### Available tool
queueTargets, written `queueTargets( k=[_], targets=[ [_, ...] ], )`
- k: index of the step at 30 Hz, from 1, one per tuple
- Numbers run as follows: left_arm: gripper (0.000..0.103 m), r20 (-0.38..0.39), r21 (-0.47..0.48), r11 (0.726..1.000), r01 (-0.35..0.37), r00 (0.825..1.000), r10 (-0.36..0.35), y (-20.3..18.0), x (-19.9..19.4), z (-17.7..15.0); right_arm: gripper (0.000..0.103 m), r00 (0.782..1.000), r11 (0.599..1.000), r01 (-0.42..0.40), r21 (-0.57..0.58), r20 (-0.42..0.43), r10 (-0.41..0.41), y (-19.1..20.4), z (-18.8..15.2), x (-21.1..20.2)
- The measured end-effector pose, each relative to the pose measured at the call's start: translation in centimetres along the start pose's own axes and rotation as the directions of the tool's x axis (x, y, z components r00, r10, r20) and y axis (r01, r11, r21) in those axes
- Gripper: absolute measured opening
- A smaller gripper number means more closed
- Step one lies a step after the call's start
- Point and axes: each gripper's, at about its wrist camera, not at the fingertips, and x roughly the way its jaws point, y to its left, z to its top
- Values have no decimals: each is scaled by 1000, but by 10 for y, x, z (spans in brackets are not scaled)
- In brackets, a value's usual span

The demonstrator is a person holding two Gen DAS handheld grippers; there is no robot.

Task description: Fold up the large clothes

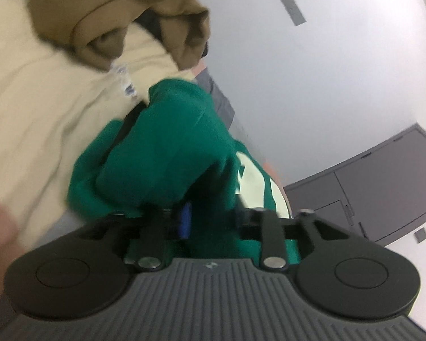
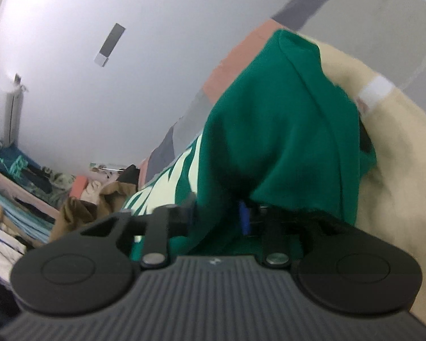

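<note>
A green sweatshirt (image 1: 167,147) with a cream print lies bunched on a cream cloth (image 1: 37,108). In the left wrist view its fabric humps up right in front of my left gripper (image 1: 213,218) and fills the gap between the fingers, against the blue pad (image 1: 185,221). My left gripper is shut on that wad. In the right wrist view the same green sweatshirt (image 2: 284,119) rises over my right gripper (image 2: 215,213), which is shut on a thick fold beside its blue pad (image 2: 243,218). Fabric hides both pairs of fingertips. Both views are motion-blurred.
A brown garment (image 1: 113,14) lies crumpled beyond the cream cloth. A dark grey cabinet (image 1: 383,187) stands against the white wall. In the right wrist view a patchwork sheet (image 2: 241,54) shows under the sweatshirt, and a heap of mixed clothes (image 2: 28,199) fills the left.
</note>
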Motion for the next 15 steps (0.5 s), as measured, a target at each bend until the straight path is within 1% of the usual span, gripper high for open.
queueTargets(
  k=[1, 2, 3, 4, 5, 6, 7, 9, 10, 12, 15],
  targets=[
    [66, -15, -32, 999, 9, 1000, -9, 3, -3, -2, 67, 1000, 999, -15, 30, -12, 15, 0, -4, -3],
    [72, -26, -59, 998, 3, 1000, -5, 5, -7, -5, 90, 999, 997, -38, 70, -23, 39, -1, -11, -5],
    [80, -31, -79, 997, -4, 1000, 2, 7, -10, -7, 92, 998, 994, -51, 99, -31, 54, -1, -16, -5],
    [85, -32, -97, 995, -1, 999, -2, 9, -13, -11, 91, 997, 990, -57, 126, -47, 63, -2, -23, -5],
    [89, -35, -119, 993, 5, 999, -9, 12, -15, -13, 92, 996, 988, -55, 143, -66, 65, -4, -29, -3],
    [97, -46, -156, 988, 11, 999, -19, 17, -15, -16, 92, 995, 986, -49, 158, -82, 63, -5, -35, 0],
    [100, -56, -190, 982, 15, 998, -26, 22, -13, -18, 92, 993, 984, -37, 177, -103, 56, -8, -40, 6],
    [101, -83, -258, 966, 23, 995, -46, 33, -6, -21, 92, 992, 977, -9, 214, -123, 36, -15, -45, 16],
    [102, -97, -295, 955, 27, 994, -58, 38, 0, -23, 93, 994, 973, -5, 232, -109, 32, -20, -44, 21],
    [103, -97, -340, 940, 40, 992, -77, 47, 10, -24, 93, 996, 966, -29, 255, -69, 48, -27, -41, 28],
    [103, -74, -361, 930, 66, 992, -99, 49, 20, -23, 93, 996, 951, -80, 299, -14, 88, -35, -33, 31]
  ],
)
